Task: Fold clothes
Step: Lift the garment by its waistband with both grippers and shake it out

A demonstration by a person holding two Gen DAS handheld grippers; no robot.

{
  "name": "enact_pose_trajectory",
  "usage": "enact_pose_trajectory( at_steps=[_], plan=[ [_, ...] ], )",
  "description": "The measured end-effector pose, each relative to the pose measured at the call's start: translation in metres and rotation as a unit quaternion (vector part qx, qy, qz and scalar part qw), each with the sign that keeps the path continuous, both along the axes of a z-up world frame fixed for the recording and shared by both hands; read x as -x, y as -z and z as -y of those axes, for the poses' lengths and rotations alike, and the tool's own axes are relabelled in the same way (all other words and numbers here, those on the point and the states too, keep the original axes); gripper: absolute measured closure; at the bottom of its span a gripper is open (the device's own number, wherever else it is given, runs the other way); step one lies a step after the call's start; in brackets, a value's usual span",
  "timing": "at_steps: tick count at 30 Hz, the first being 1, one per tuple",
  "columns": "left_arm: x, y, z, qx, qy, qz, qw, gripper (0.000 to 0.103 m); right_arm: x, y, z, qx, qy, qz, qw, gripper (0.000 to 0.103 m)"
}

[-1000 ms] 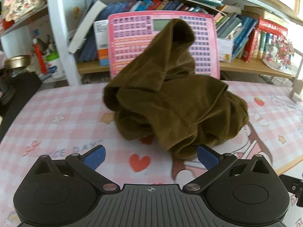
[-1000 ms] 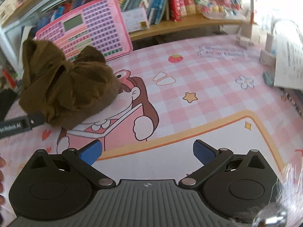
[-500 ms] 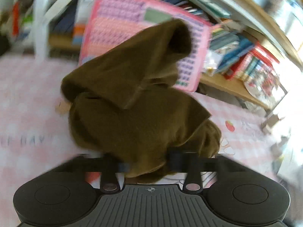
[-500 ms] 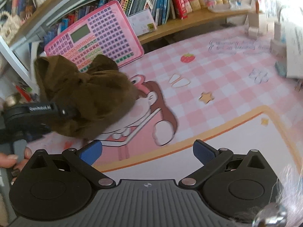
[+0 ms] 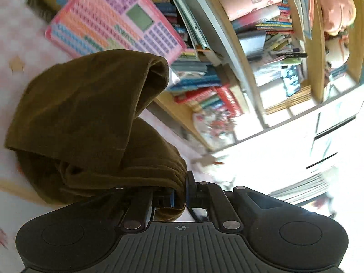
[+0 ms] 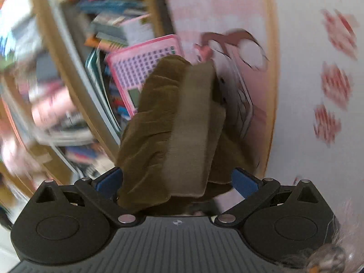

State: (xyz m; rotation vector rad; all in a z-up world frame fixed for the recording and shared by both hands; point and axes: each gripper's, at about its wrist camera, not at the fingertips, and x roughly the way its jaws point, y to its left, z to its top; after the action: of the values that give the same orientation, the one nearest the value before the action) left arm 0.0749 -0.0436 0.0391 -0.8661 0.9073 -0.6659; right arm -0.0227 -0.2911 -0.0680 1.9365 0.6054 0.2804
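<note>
A dark olive-brown garment (image 5: pixel 91 113) is bunched in a heap on the pink checked tablecloth (image 5: pixel 13 34). My left gripper (image 5: pixel 180 195) is at the near edge of the heap, its jaws closing tight on a fold of the cloth, and the blue pads pinch it. In the right wrist view the same garment (image 6: pixel 177 118) hangs close in front, blurred. My right gripper (image 6: pixel 176 179) is rolled far over and stands open, with a thick bunch of the cloth between its wide-apart fingers. The left pad (image 6: pixel 109 179) is right against the cloth.
A pink toy keyboard board (image 5: pixel 113 22) leans against a crowded bookshelf (image 5: pixel 250 45) just behind the garment; it also shows in the right wrist view as the pink board (image 6: pixel 141 68). The cartoon-printed tablecloth (image 6: pixel 295 45) stretches away beyond the heap.
The left gripper went from wide open to shut on the garment's near edge, then lifted and rolled. The right gripper rolled far over and came up to the garment, which now lies between its fingers.
</note>
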Motion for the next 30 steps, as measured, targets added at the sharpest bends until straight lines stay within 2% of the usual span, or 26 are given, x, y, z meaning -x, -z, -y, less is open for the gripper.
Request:
enact_pose_trajectory(
  at_steps=[3, 5, 6, 7, 8, 10, 12, 14, 15, 17, 18, 21, 22, 23, 24, 27, 29, 30],
  plan=[
    [0.01, 0.0, 0.008, 0.01, 0.015, -0.009, 0.9998, 0.096, 0.008, -0.006, 0.003, -0.031, 0.026, 0.018, 0.999, 0.001],
    [0.016, 0.0, 0.008, 0.008, 0.02, -0.011, 0.9997, 0.096, 0.013, -0.012, 0.011, -0.032, 0.04, 0.027, 0.998, 0.007],
    [0.019, 0.001, 0.006, 0.008, 0.019, -0.011, 0.9997, 0.096, 0.016, -0.015, 0.015, -0.031, 0.046, 0.028, 0.998, 0.02],
    [0.021, 0.0, 0.003, 0.006, 0.015, -0.009, 0.9998, 0.096, 0.018, -0.018, 0.018, -0.026, 0.048, 0.024, 0.998, 0.028],
    [0.023, -0.001, -0.001, 0.004, 0.011, -0.006, 0.9999, 0.096, 0.02, -0.022, 0.022, -0.018, 0.047, 0.019, 0.999, 0.042],
    [0.025, -0.002, -0.009, -0.014, 0.0, 0.004, 0.9999, 0.096, 0.022, -0.027, 0.029, -0.008, 0.042, 0.024, 0.999, 0.051],
    [0.026, -0.002, -0.017, -0.037, -0.009, 0.012, 0.9992, 0.095, 0.027, -0.031, 0.031, -0.006, 0.042, 0.05, 0.998, 0.071],
    [0.028, 0.001, -0.024, -0.063, -0.012, 0.008, 0.9979, 0.095, 0.028, -0.045, 0.035, 0.016, 0.041, 0.079, 0.996, 0.079],
    [0.03, 0.005, -0.027, -0.061, -0.011, 0.001, 0.9981, 0.094, 0.026, -0.051, 0.036, 0.038, 0.036, 0.089, 0.995, 0.083],
    [0.036, 0.012, -0.026, -0.065, -0.005, -0.008, 0.9978, 0.094, 0.026, -0.058, 0.035, 0.091, 0.034, 0.077, 0.992, 0.084],
    [0.039, 0.016, -0.026, -0.068, -0.001, -0.013, 0.9976, 0.094, 0.028, -0.055, 0.032, 0.092, 0.032, 0.066, 0.993, 0.084],
    [0.046, 0.025, -0.022, -0.096, 0.008, -0.032, 0.9948, 0.094, 0.028, -0.038, 0.025, 0.095, 0.018, 0.006, 0.995, 0.066],
    [0.048, 0.027, -0.021, -0.103, 0.012, -0.037, 0.9939, 0.094, 0.029, -0.034, 0.023, 0.103, 0.014, -0.012, 0.995, 0.071],
    [0.05, 0.029, -0.021, -0.11, 0.016, -0.042, 0.9929, 0.093, 0.03, -0.033, 0.023, 0.123, 0.014, -0.023, 0.992, 0.085],
    [0.052, 0.028, -0.022, -0.118, 0.018, -0.04, 0.992, 0.091, 0.031, -0.033, 0.024, 0.138, 0.016, -0.023, 0.99, 0.088],
    [0.059, 0.024, -0.03, -0.141, 0.02, -0.028, 0.9894, 0.077, 0.031, -0.048, 0.032, 0.194, 0.041, -0.003, 0.98, 0.09],
    [0.063, 0.02, -0.039, -0.157, 0.016, -0.017, 0.9874, 0.072, 0.026, -0.072, 0.049, 0.242, 0.07, 0.024, 0.967, 0.091],
    [0.065, 0.018, -0.044, -0.166, 0.017, -0.01, 0.9859, 0.065, 0.022, -0.086, 0.059, 0.259, 0.085, 0.035, 0.961, 0.091]
  ],
)
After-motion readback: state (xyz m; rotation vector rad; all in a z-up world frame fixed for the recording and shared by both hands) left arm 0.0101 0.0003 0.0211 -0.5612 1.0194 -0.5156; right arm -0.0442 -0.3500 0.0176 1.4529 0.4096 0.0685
